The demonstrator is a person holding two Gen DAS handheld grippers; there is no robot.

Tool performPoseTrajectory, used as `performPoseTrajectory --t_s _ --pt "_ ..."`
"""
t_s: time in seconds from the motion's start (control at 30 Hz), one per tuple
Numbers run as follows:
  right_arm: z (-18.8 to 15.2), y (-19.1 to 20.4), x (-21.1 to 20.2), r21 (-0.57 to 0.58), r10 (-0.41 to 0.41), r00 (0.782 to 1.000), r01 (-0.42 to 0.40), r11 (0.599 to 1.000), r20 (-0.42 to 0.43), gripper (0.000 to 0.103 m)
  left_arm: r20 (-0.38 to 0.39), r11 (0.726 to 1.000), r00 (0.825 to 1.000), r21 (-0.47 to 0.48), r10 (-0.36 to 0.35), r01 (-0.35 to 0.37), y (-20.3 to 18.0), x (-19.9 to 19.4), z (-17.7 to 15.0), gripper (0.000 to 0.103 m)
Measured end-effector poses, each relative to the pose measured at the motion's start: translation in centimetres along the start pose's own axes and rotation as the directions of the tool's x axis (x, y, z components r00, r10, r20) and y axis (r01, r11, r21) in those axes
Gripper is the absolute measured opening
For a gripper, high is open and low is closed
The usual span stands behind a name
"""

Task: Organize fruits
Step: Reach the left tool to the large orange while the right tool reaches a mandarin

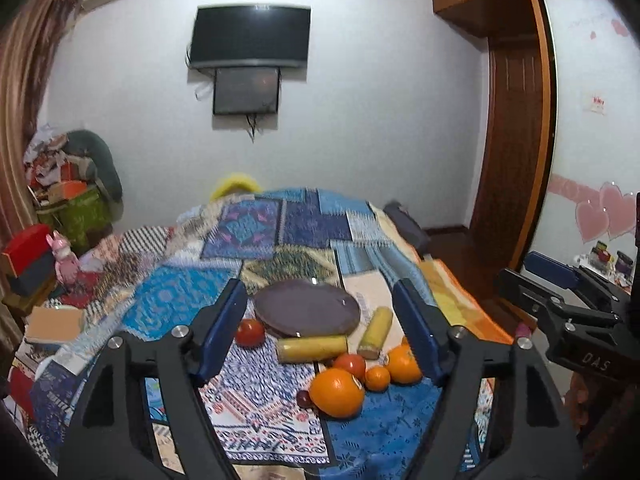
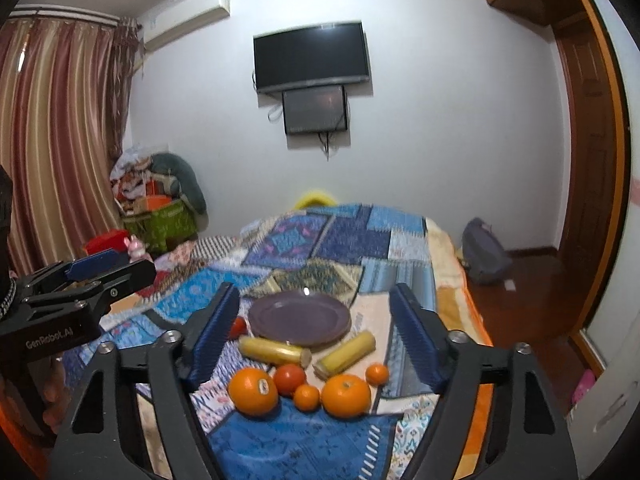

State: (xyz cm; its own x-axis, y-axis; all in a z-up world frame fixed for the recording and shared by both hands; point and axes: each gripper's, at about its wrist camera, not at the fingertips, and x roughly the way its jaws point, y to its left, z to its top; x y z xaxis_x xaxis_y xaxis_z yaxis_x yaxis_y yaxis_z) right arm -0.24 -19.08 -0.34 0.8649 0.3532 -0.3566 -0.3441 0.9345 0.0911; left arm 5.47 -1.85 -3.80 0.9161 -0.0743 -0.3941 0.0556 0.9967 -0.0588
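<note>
An empty purple plate (image 1: 307, 312) (image 2: 299, 317) lies on the patterned blue cloth. In front of it lie two yellow corn pieces (image 1: 312, 348) (image 2: 275, 351), two large oranges (image 1: 337, 392) (image 2: 253, 391), small oranges (image 2: 307, 397) and red tomatoes (image 1: 250, 332) (image 2: 289, 378). My left gripper (image 1: 326, 332) is open and empty, held above and before the fruit. My right gripper (image 2: 316, 336) is open and empty too, also short of the fruit. Each gripper shows at the edge of the other's view.
The cloth covers a bed (image 2: 444, 276) with floor on its right. A backpack (image 2: 482, 256) sits on the floor by a wooden door. Boxes and a green bag (image 2: 160, 220) pile up at the left by the curtain. A TV (image 2: 312, 58) hangs on the far wall.
</note>
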Motion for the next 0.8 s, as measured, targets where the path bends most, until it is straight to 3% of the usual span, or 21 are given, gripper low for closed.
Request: performPoseTrajectory --t_s 0.2,0.4,0.8 --pt "-2.1 -1.5 2.2 0.022 0.017 0.993 -0.014 1.0 -0.118 0.059 -0.131 1.0 0.991 0.002 -0.025 0.025 -0.3 4.2 -1.8 0.071" --pt "-4.0 -3.0 4.5 0.058 0.037 0.972 -0.024 0.998 -0.234 0.057 -0.263 0.999 0.963 -0.017 -0.051 0.049 0.0 8.2 -4.4 0.071" --pt "-7.1 -4.2 8.3 0.107 0.07 0.922 -0.031 0.994 -0.382 0.056 -0.404 0.996 0.91 -0.012 -0.09 0.093 -0.2 13.1 -8.0 0.071"
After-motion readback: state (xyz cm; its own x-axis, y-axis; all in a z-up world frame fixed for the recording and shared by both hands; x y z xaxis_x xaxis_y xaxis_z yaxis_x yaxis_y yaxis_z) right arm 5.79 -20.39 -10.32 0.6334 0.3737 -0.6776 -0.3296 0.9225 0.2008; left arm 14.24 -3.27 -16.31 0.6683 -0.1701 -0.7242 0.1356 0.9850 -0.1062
